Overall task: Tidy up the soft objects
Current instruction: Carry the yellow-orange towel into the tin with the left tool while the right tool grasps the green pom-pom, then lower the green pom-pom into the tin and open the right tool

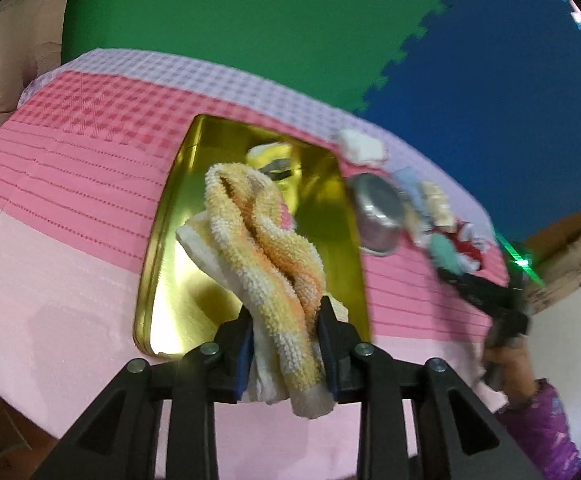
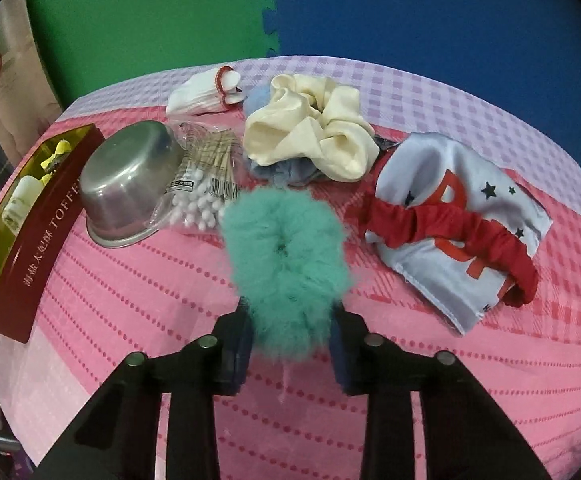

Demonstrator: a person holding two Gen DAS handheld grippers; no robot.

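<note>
"TOFFEE" reads along the red tin (image 2: 36,240) at the frame's left, only in the right view. The right gripper (image 2: 290,332) clamps the teal scrunchie (image 2: 286,256); the left gripper (image 1: 284,344) pinches an orange towel (image 1: 266,248) at centre frame.

Bowl (image 2: 130,196) between tin (image 2: 30,232) and swabs (image 2: 202,188)

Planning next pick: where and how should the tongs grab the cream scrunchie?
Probably from above, across one puffy fold on the near edge of the cream scrunchie. It lies flat, partly over a blue fabric piece; pinching a raised ruffle should avoid snagging that or the cotton swab bag.
</note>
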